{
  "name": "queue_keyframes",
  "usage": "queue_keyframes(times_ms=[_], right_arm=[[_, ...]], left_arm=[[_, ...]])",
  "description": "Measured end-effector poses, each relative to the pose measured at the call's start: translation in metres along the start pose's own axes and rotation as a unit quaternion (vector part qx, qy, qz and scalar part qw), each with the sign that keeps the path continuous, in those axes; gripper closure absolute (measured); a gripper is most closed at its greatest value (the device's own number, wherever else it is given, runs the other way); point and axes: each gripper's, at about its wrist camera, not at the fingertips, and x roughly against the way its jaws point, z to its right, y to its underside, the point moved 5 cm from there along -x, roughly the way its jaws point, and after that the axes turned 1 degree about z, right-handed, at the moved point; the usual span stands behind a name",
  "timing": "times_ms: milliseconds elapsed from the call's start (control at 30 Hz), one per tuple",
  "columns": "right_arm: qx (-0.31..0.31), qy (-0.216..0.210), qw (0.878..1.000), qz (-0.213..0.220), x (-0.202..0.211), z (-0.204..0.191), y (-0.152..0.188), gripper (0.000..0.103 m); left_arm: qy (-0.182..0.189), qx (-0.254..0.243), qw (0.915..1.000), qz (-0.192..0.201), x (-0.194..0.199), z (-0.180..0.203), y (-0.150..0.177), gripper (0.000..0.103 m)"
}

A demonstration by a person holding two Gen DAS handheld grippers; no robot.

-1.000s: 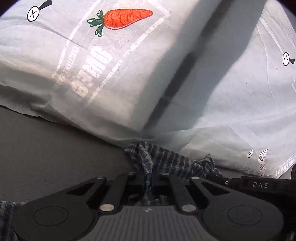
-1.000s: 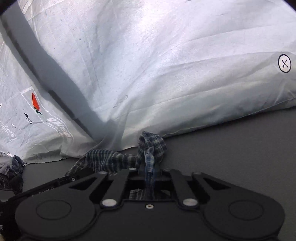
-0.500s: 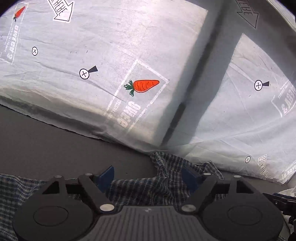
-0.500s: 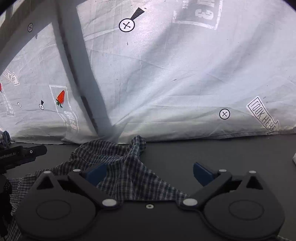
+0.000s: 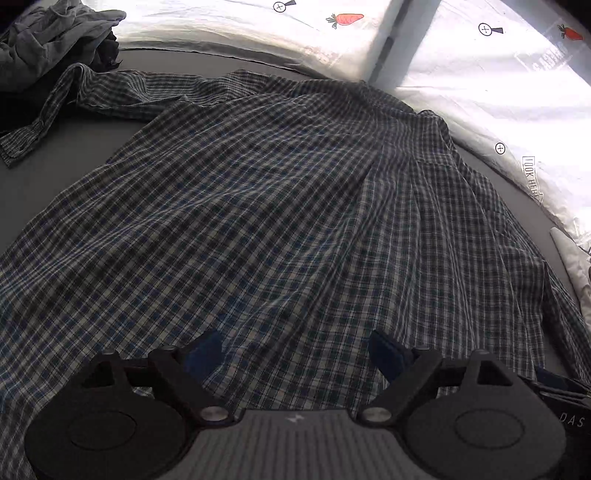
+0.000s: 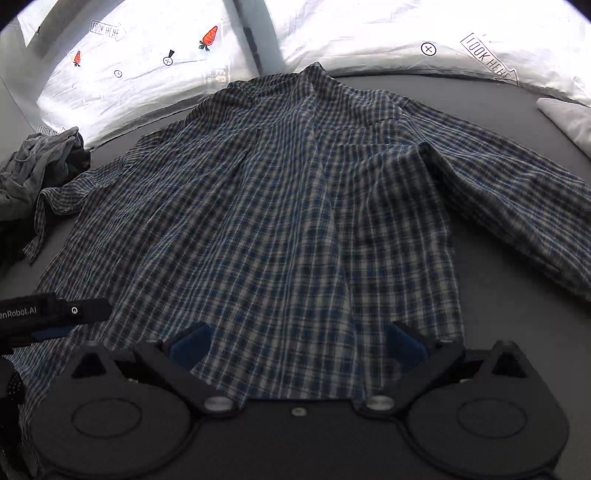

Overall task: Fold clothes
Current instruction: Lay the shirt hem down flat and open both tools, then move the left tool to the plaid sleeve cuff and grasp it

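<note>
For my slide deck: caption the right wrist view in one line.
Open right tool poised over a plaid shirt spread flat on a grey surface, white printed pillows behind.

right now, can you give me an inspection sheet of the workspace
surface: dark grey bed sheet, bare beside the shirt
job's things: plaid shirt spread flat, collar toward the pillows, both sleeves out to the sides
clutter: pile of grey and dark clothes at the left; folded white cloth at the right
grippers: left tongs open over the hem, gripping nothing; right tongs open, also over the hem
cables: nothing seen
surroundings: white pillows with carrot prints along the far edge
</note>
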Motion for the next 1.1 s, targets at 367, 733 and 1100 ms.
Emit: queue_keyframes(times_ms=[367,733,1100], right_arm=[[0.045,0.008,0.998,0.042,0.040,-0.017,0.076,0.000],[0.046,0.007,0.997,0.062,0.044,-0.016,0.081,0.000],[-0.055,0.104,0.992,-0.045,0.040,-0.030,0.063,0.000]], left_arm=[[-0.029,0.054,0.9980,-0.013,0.050,-0.014,0.040,0.014],[-0.058,0.080,0.9949,0.017,0.071,-0.089,0.018,0.013],[-0.070,0.100,0.9913,0.049,0.066,-0.219,-0.057,0.013]])
